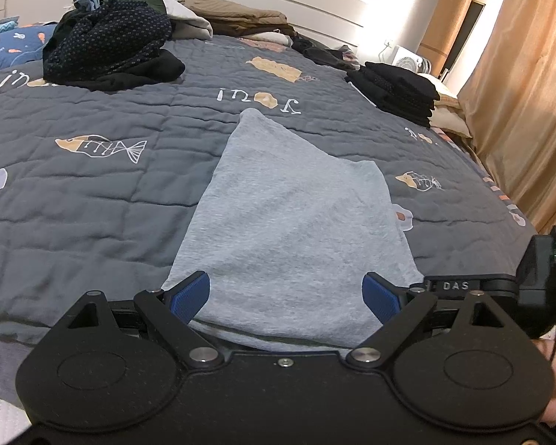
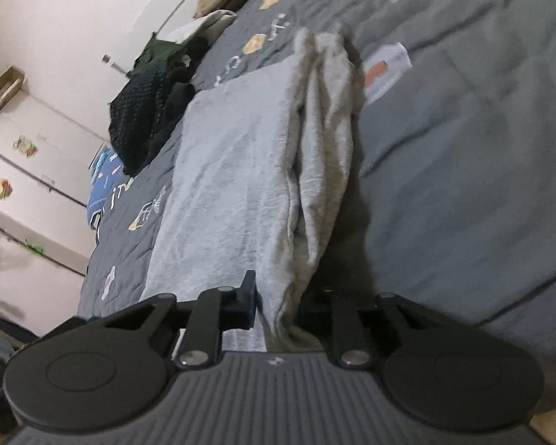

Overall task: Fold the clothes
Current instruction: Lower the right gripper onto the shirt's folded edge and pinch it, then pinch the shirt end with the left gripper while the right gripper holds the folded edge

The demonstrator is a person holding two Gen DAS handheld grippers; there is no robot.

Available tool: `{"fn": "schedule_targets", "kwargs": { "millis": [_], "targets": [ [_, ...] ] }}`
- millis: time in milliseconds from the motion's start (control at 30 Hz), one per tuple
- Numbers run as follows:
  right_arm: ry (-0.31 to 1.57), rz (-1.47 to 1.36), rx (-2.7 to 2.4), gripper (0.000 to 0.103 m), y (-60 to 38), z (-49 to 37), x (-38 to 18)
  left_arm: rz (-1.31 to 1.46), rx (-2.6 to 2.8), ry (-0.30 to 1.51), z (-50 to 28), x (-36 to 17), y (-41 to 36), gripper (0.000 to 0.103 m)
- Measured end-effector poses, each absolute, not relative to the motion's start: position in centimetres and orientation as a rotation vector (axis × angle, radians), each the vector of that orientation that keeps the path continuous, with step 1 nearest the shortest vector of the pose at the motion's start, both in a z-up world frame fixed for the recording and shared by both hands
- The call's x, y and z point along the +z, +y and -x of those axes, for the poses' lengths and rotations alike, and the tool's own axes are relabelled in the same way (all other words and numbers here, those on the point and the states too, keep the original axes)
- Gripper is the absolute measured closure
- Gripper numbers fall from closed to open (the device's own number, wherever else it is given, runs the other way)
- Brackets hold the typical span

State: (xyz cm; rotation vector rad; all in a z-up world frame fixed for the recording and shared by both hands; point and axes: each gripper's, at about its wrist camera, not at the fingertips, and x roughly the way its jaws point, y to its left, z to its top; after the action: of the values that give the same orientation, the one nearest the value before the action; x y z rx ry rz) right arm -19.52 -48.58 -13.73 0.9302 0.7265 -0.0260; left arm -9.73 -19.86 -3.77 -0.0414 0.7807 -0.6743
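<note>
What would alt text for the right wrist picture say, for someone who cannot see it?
A handheld right gripper pinches the bunched edge of a light grey garment lying on a dark grey quilt with fish prints. A heap of dark clothes sits farther up the bed, beside a white wall.

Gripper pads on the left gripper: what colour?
Blue, ribbed pads, on black linkage; clearest in the left wrist view.

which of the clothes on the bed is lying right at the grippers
The light grey garment, spread on the quilt. The dark dotted heap and black folded stack sit farther back.
</note>
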Motion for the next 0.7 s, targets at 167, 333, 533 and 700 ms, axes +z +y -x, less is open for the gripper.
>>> {"fn": "schedule_targets", "kwargs": {
  "millis": [167,333,533,700],
  "targets": [
    [0.709,-1.005,0.021,0.058,-48.8,19.0,-14.5,0.039,-0.673,0.785,9.7,-3.8,-19.9,0.014],
    [0.717,-1.003,0.031,0.057,-48.7,18.8,-14.1,0.033,-0.67,0.786,9.7,-3.9,-19.9,0.014],
    [0.721,-0.944,-0.013,0.087,-48.0,18.5,-13.5,0.037,-0.663,0.787,9.7,-3.9,-19.8,0.014],
    [0.722,-0.955,-0.02,0.087,-47.9,17.9,-13.7,0.056,-0.663,0.785,9.1,-3.6,-19.4,0.014]
  ]
}}
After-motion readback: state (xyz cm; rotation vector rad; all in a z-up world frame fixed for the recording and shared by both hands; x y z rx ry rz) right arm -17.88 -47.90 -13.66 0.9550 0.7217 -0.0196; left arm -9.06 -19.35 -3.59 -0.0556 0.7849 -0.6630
